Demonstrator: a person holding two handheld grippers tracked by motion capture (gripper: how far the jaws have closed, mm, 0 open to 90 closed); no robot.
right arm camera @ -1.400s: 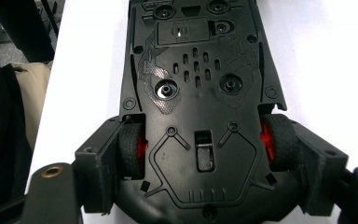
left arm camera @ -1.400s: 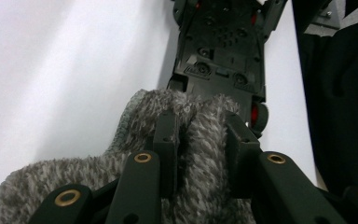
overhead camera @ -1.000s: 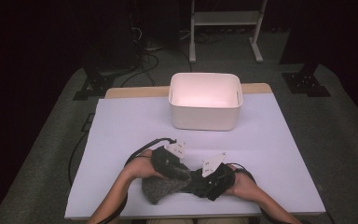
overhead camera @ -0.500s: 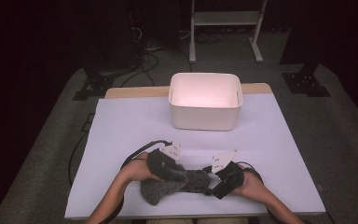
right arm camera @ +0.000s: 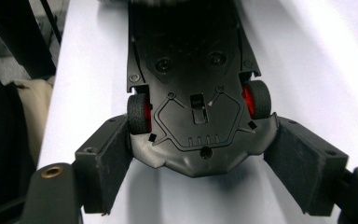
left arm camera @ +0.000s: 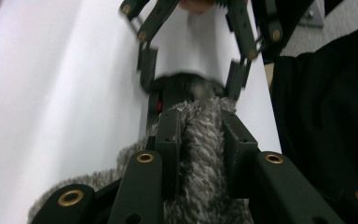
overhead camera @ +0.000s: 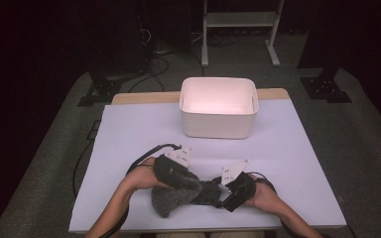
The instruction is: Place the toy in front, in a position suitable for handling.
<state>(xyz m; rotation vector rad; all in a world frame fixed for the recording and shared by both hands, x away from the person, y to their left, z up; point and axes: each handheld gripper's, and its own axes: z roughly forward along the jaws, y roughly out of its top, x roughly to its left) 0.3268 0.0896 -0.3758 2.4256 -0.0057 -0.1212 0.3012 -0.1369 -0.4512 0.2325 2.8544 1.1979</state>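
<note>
At the near edge of the table (overhead camera: 129,129), the left gripper (left arm camera: 200,135) has its jaws pinched on a fold of grey fuzzy cloth (left arm camera: 200,154); they have just been closing a little further, with the cloth between them. In the high view the cloth (overhead camera: 167,202) hangs from that gripper (overhead camera: 191,182) as a bunched grey lump and touches the white tabletop near the person's left forearm. Just beside it, the right gripper (right arm camera: 200,163) holds a black toy car (right arm camera: 193,93) by one end, belly towards the camera, the pads pressing its sides with the jaws spread wide around the body. The car's red-hubbed wheels sit just beyond the pads. In the high view the car (overhead camera: 209,192) lies between the two grippers, with the right gripper (overhead camera: 228,194) on its far side from the cloth; the cloth and the car appear to touch where the grippers meet. In the left gripper view the right gripper's linkage faces back across the cloth. Farther off, well apart from the hands, a white bin (overhead camera: 218,106) stands near the table's far edge.
</note>
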